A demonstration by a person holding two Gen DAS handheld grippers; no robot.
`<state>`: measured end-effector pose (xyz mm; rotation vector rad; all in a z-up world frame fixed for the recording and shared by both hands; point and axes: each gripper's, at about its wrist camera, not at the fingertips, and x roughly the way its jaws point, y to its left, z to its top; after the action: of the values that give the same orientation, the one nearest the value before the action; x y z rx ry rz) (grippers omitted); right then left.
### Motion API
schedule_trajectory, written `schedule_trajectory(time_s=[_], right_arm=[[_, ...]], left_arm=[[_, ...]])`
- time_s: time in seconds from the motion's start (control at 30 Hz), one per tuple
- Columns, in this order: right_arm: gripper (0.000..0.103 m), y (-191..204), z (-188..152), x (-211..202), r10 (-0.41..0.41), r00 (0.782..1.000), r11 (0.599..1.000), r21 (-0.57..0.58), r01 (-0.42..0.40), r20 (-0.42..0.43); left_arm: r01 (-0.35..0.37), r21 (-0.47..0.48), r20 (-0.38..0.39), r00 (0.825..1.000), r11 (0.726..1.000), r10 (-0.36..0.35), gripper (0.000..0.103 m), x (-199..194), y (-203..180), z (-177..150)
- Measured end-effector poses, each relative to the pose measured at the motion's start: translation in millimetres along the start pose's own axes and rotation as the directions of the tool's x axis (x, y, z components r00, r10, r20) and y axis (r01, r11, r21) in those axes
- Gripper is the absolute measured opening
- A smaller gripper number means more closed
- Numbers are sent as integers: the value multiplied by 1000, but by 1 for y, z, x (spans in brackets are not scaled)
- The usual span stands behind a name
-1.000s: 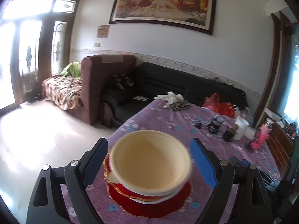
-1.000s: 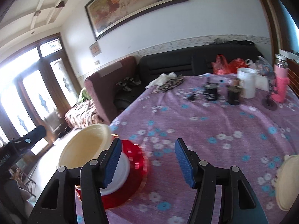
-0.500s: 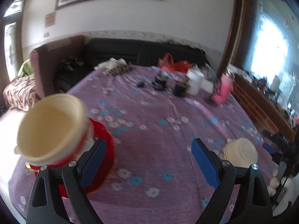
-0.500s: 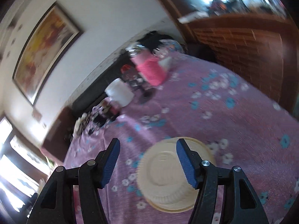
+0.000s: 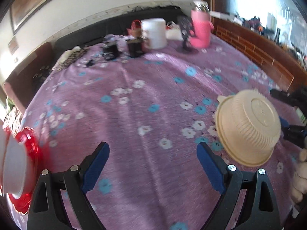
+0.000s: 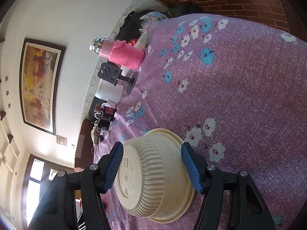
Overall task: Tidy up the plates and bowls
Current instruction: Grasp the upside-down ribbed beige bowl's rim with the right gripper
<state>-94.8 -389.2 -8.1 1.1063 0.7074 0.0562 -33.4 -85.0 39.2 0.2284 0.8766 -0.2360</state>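
- My right tool (image 6: 151,170) has its two blue pads on a cream bowl (image 6: 153,180), one pad on each side of its ribbed wall. It looks clamped on the bowl.
- The bowl is upside down and tipped. Its flat bottom, with raised letters, faces my right camera, and its wide rim faces the purple flowered desk (image 6: 239,95).
- From the left camera I see the same cream bowl (image 5: 247,126) at the right side of the desk (image 5: 144,105), bottom up and leaning. I cannot tell if its rim touches the cloth.
- My left tool (image 5: 152,164) is wide apart and holds nothing. Only cloth shows between its pads.
- Only the left camera shows the red plate (image 5: 28,153) at the far left edge, with a white dish (image 5: 13,168) on it. Both are blurry.
- Both cameras show a pink bottle (image 5: 200,28) and a white cup (image 5: 154,33) at the far end of the desk. The right camera also shows a big framed painting (image 6: 39,84) on the wall.
- One second ago my left tool sat around the stack with the red plate. Now it looks across the desk.
- Half a second ago the cream bowl lay between my right pads with gaps on both sides. Now the pads press its sides.
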Motion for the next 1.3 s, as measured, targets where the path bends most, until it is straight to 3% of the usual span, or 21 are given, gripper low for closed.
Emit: schedule_trajectory(time_s=[0.17, 0.3, 0.53, 0.77, 0.8, 0.87, 0.93, 1.03, 1.1, 1.13, 1.23, 1.3], right_arm=[[68, 11, -4, 12, 34, 998, 999, -15, -35, -59], [71, 29, -12, 21, 55, 993, 997, -47, -60, -101], [78, 79, -29, 26, 44, 995, 984, -171, -60, -93], [80, 144, -63, 46, 76, 982, 948, -292, -125, -175], [80, 153, -70, 52, 88, 975, 942, -302, -148, -204], [80, 169, -90, 75, 125, 940, 933, -284, -220, -319], [80, 185, -116, 103, 105, 905, 926, -290, -239, -411], [80, 201, -133, 119, 116, 895, 920, -293, -260, -431], [80, 212, -132, 108, 141, 912, 898, -338, -281, -384], [80, 216, -128, 100, 131, 934, 890, -375, -259, -333], [80, 206, -104, 81, 64, 980, 900, -414, -139, -190], [80, 186, -85, 75, 17, 991, 923, -380, -66, -130]], left_arm=[[-4, 49, -42, 999, 999, 6, 91, 25, -26, 1], [-12, 35, -57, 998, 999, 14, 91, 31, -23, -1], [34, -75, -100, 994, 997, -41, 90, 36, 11, -6], [65, -216, -109, 990, 974, -91, 90, 33, 59, -19], [92, -225, -105, 987, 970, -118, 90, 31, 63, -20], [108, -219, -110, 985, 970, -134, 90, 28, 64, -23], [118, -223, -108, 984, 968, -145, 90, 26, 67, -29], [153, -242, -101, 978, 958, -182, 90, 15, 77, -38], [177, -270, -75, 976, 946, -204, 90, 5, 89, -41], [177, -282, -57, 978, 943, -201, 90, 1, 96, -41], [181, -334, -13, 980, 925, -196, 90, -5, 116, -38], [149, -352, -22, 986, 924, -167, 90, 1, 123, -35]])
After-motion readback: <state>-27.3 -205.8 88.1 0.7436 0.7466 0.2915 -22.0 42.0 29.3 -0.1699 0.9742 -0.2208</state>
